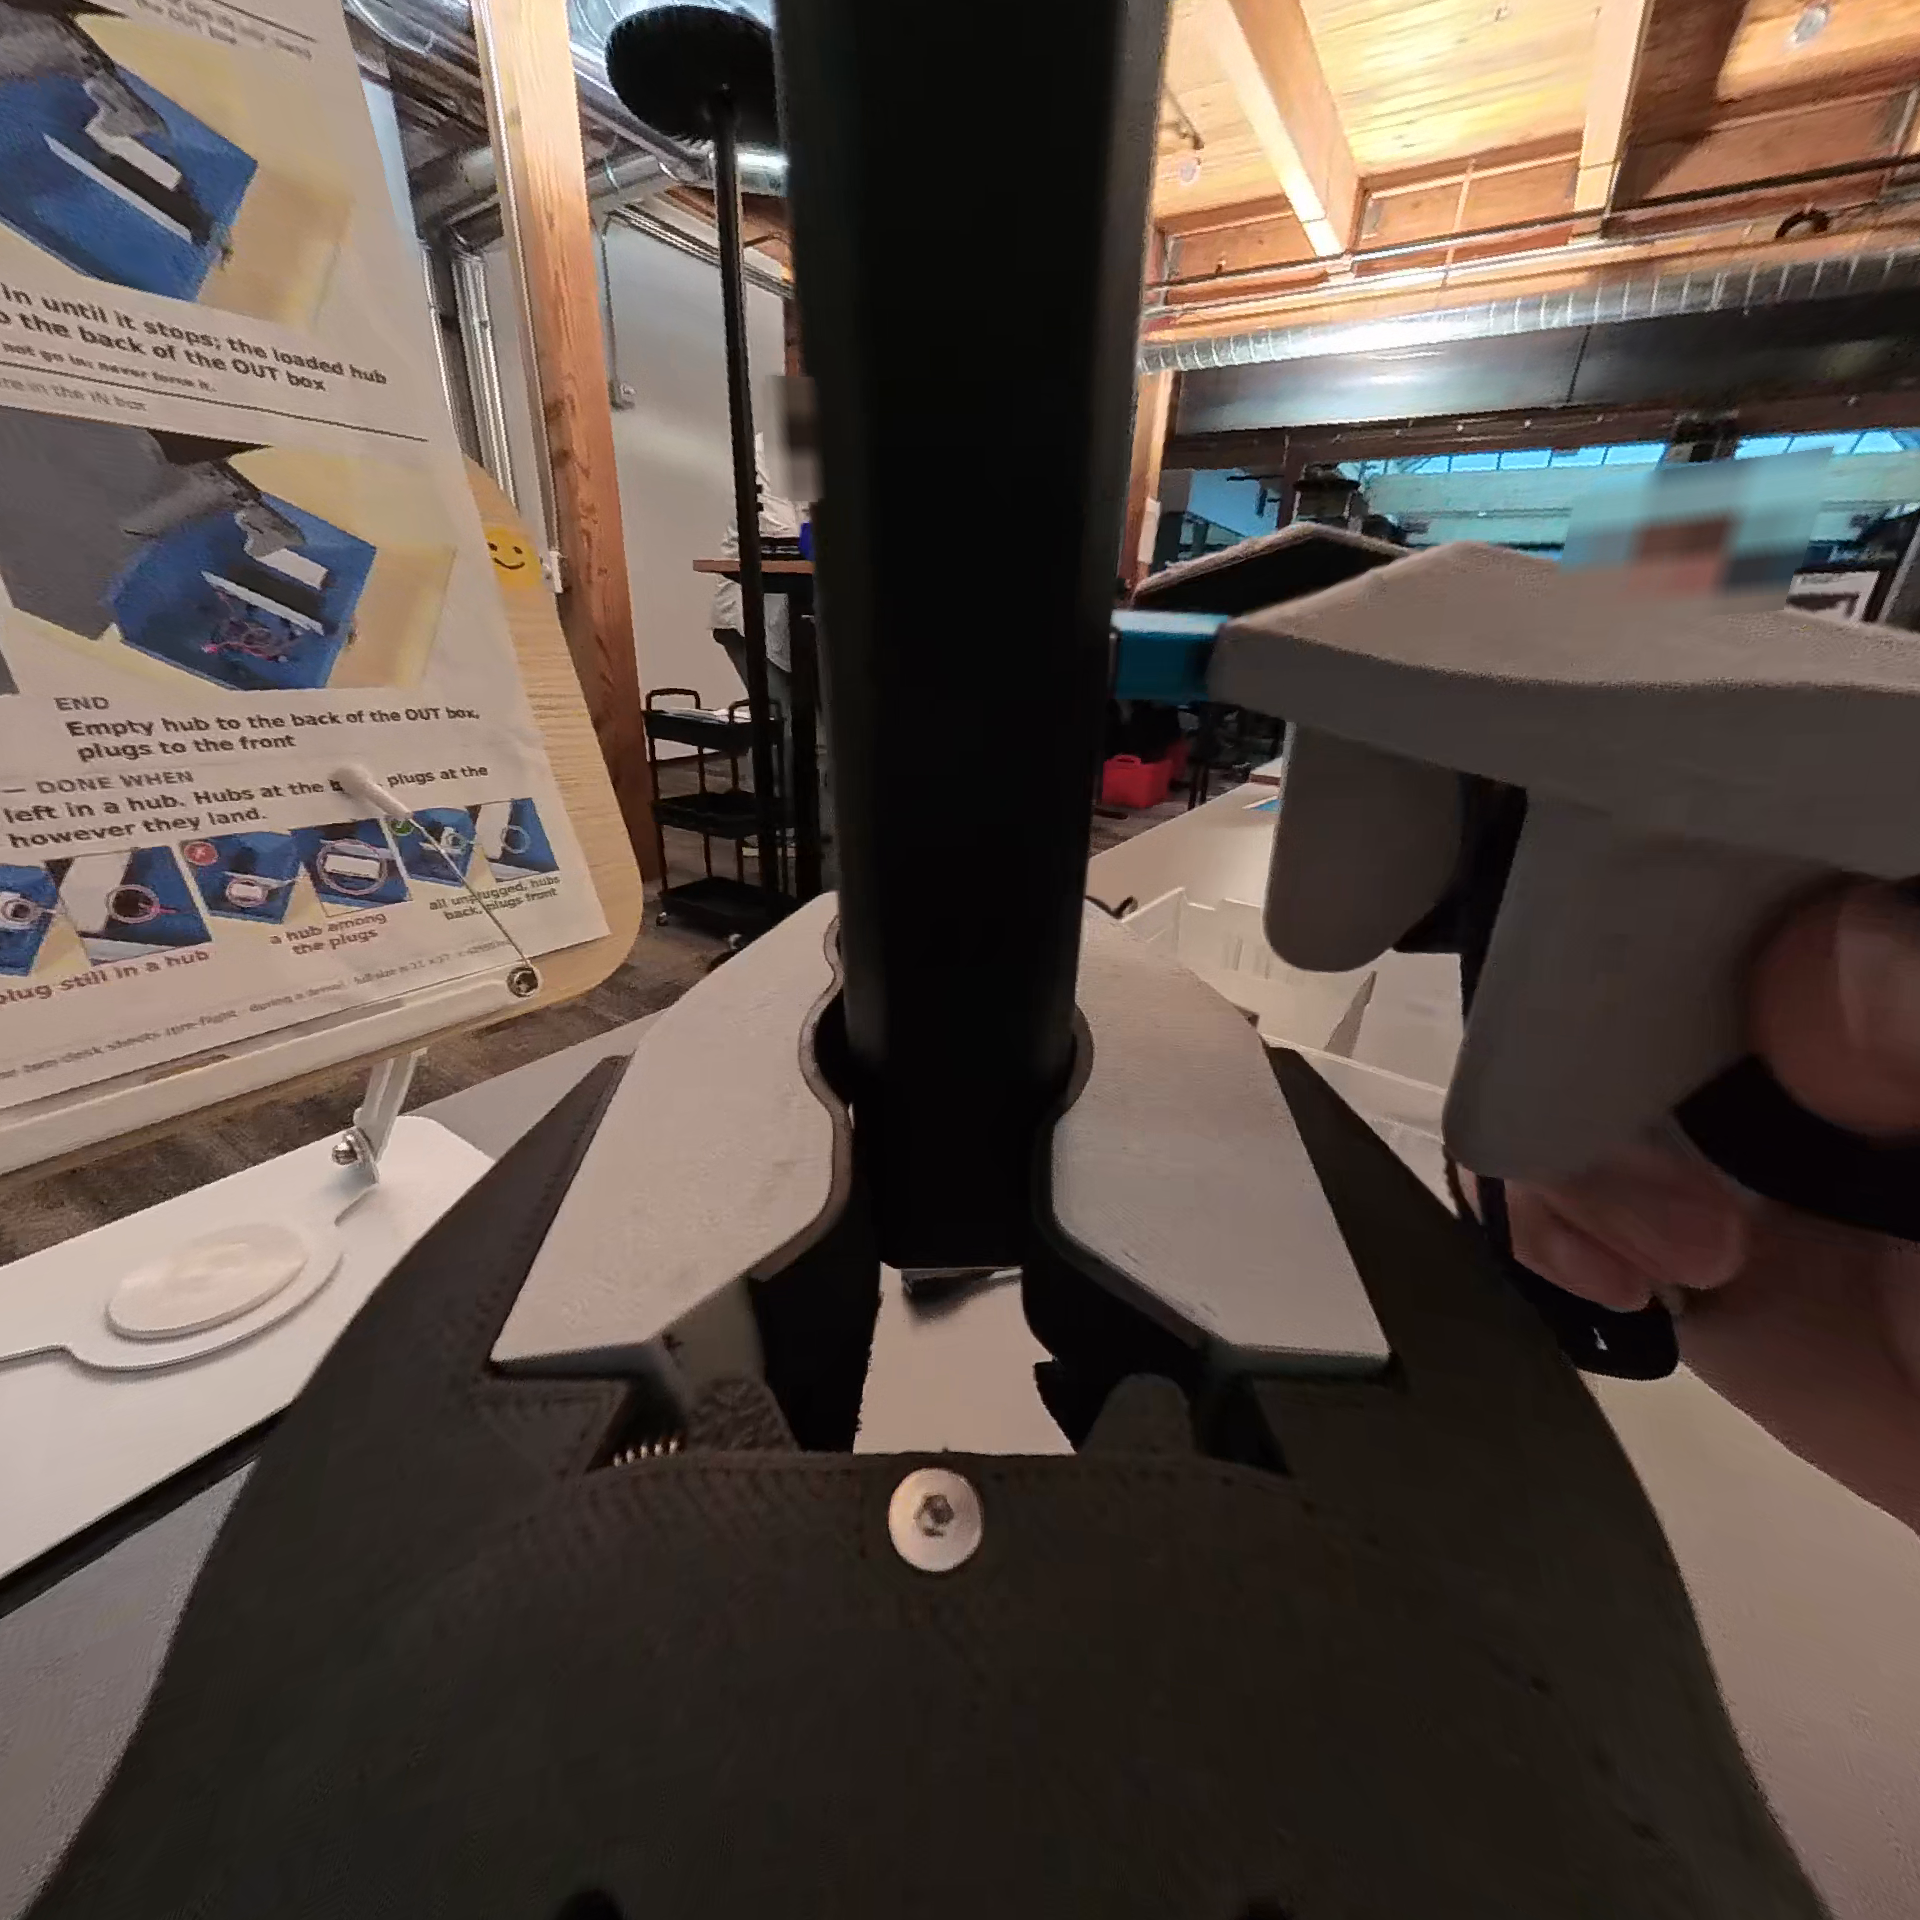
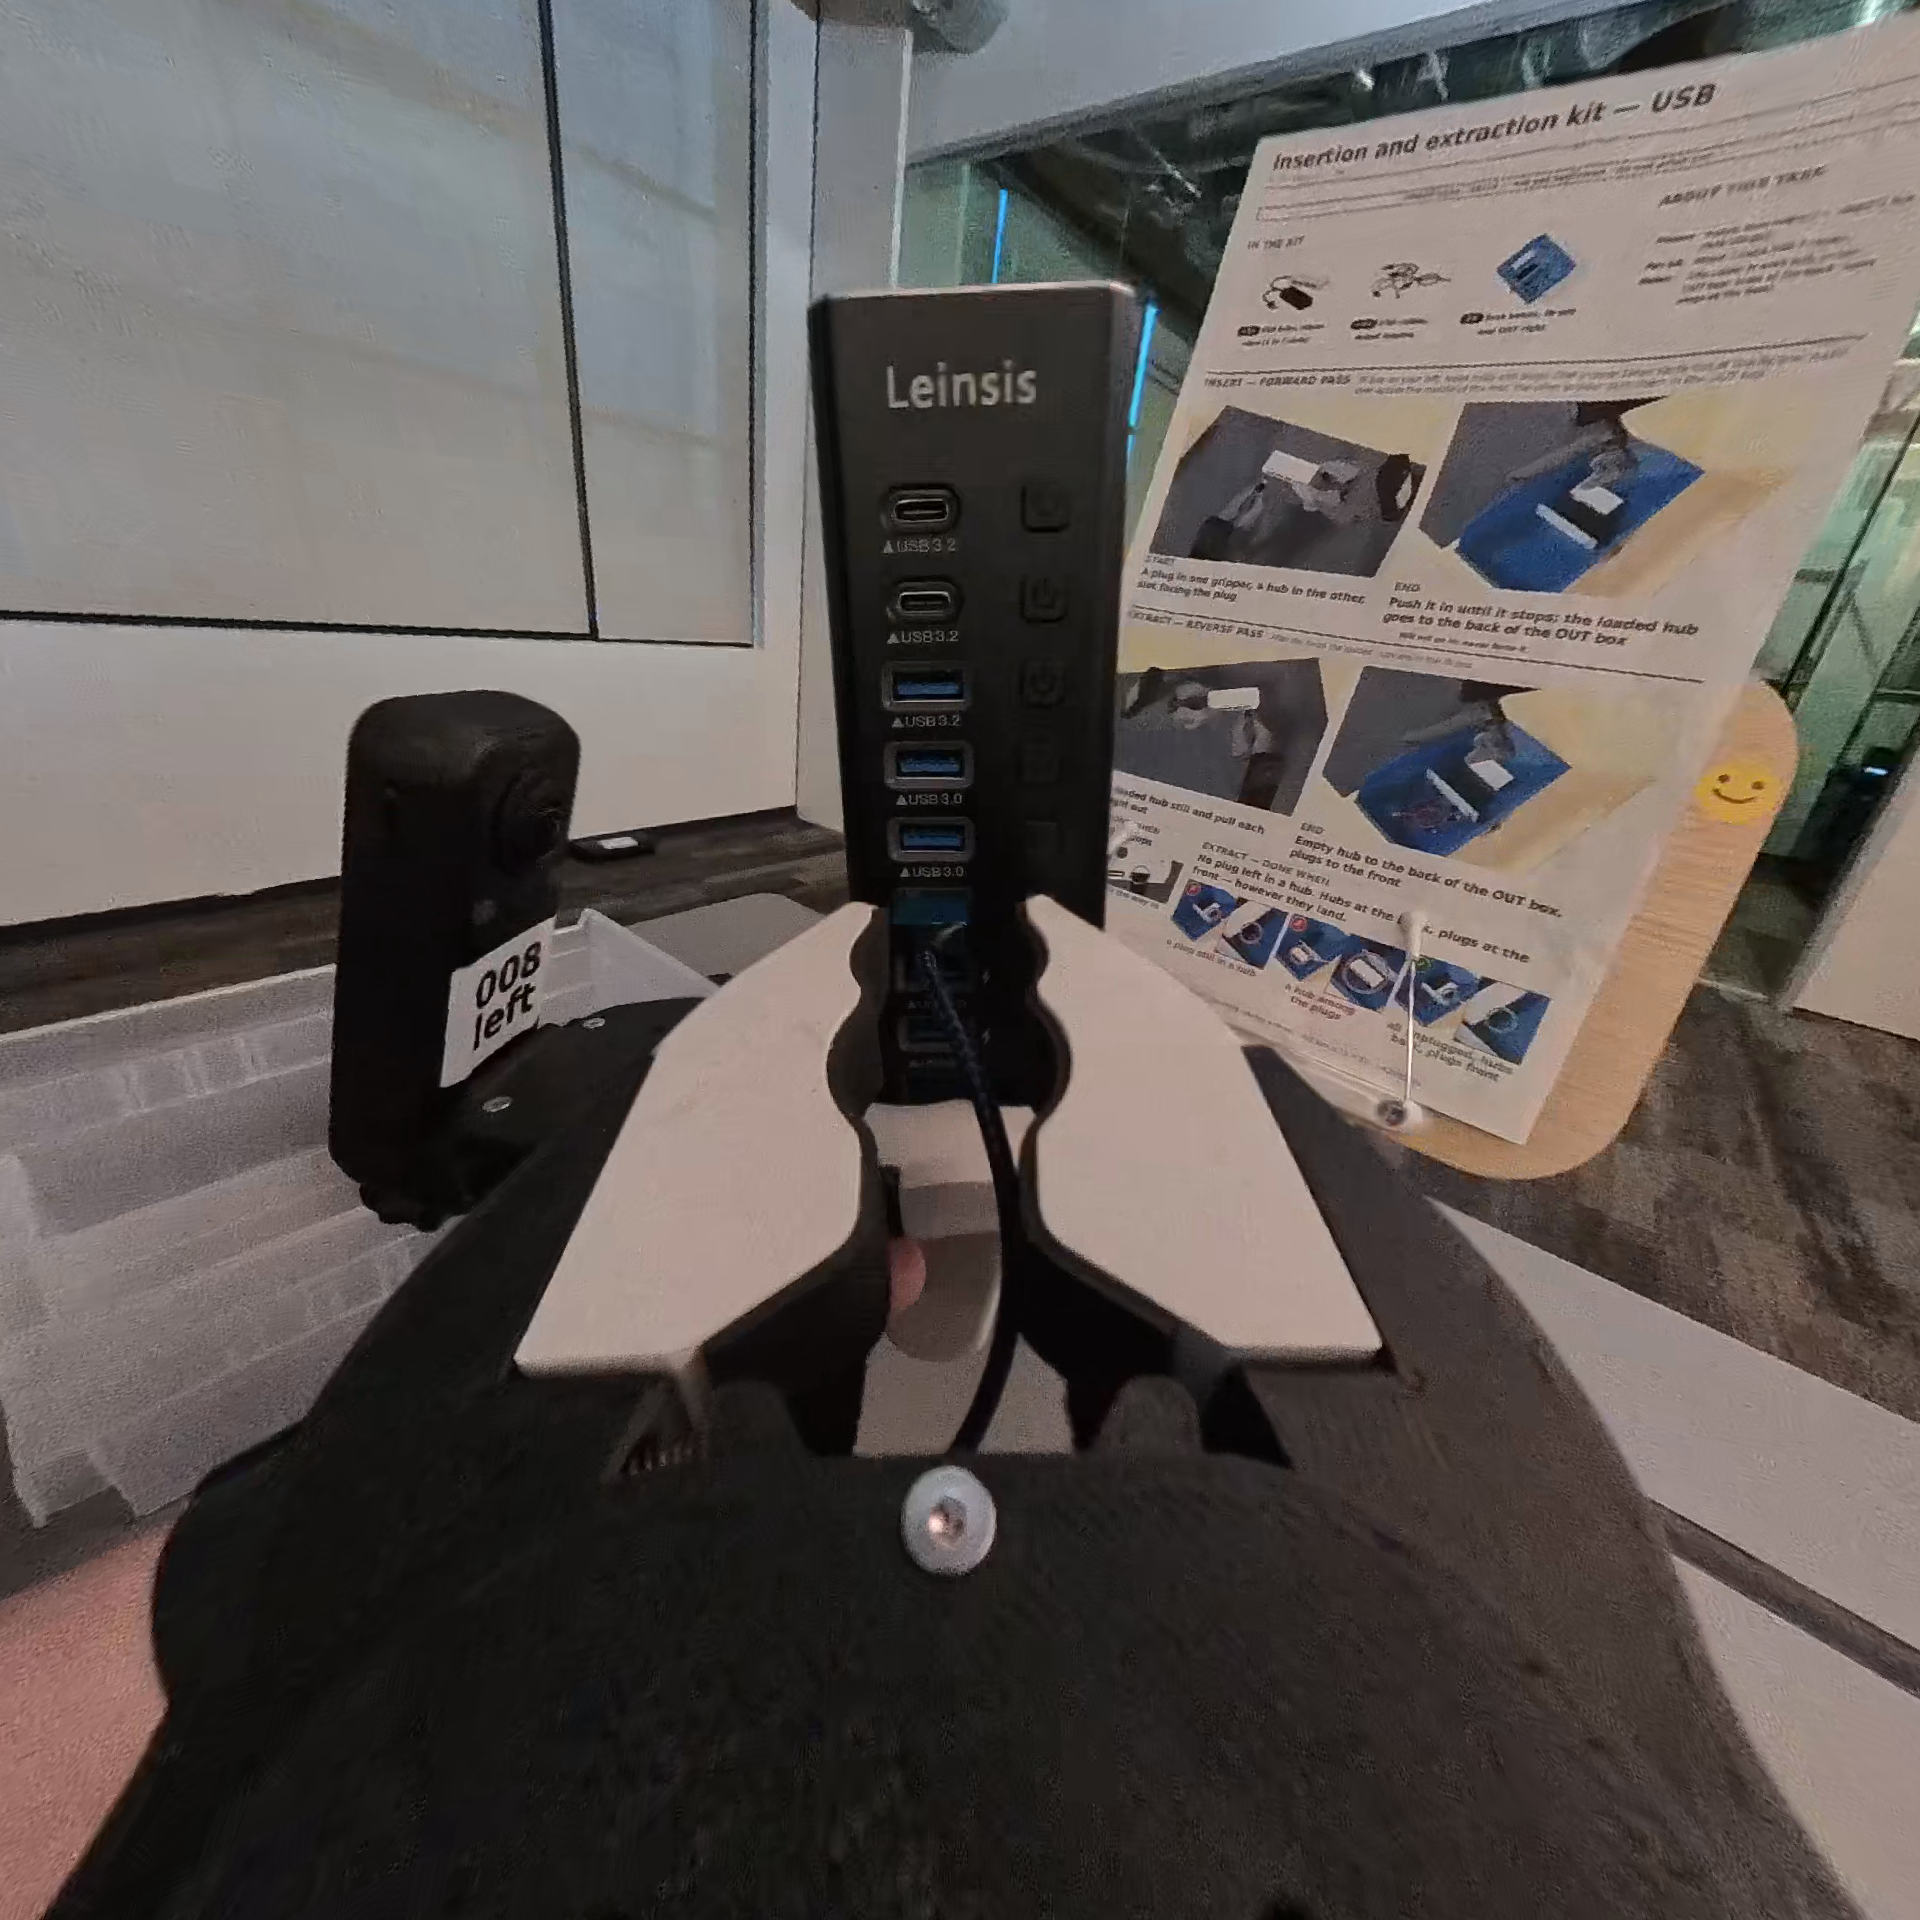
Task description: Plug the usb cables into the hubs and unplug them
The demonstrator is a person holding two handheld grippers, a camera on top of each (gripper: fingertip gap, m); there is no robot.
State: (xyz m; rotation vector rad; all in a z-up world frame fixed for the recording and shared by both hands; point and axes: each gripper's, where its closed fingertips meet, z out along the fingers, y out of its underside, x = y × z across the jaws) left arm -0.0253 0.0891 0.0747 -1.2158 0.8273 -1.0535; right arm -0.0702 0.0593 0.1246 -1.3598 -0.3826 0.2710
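Holding the black hub [image 1: 961, 623] upright, my left tongs [image 1: 951, 1049] are clamped on its lower end. At right, my right tongs [image 2: 940, 997] pinch a plug with braided cable [image 2: 992, 1164] at a lower port; I should pull or push straight, square to the hub's face.

A white table [image 1: 1766, 1558] carries a white stand base [image 1: 239, 1247] and clear bins [image 2: 156, 1195].

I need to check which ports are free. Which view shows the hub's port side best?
The right wrist view: the hub stands upright with its port column facing the camera, the upper ports empty, a cable running to the lower ones. The left wrist view shows only a plain dark side of the hub, no ports.
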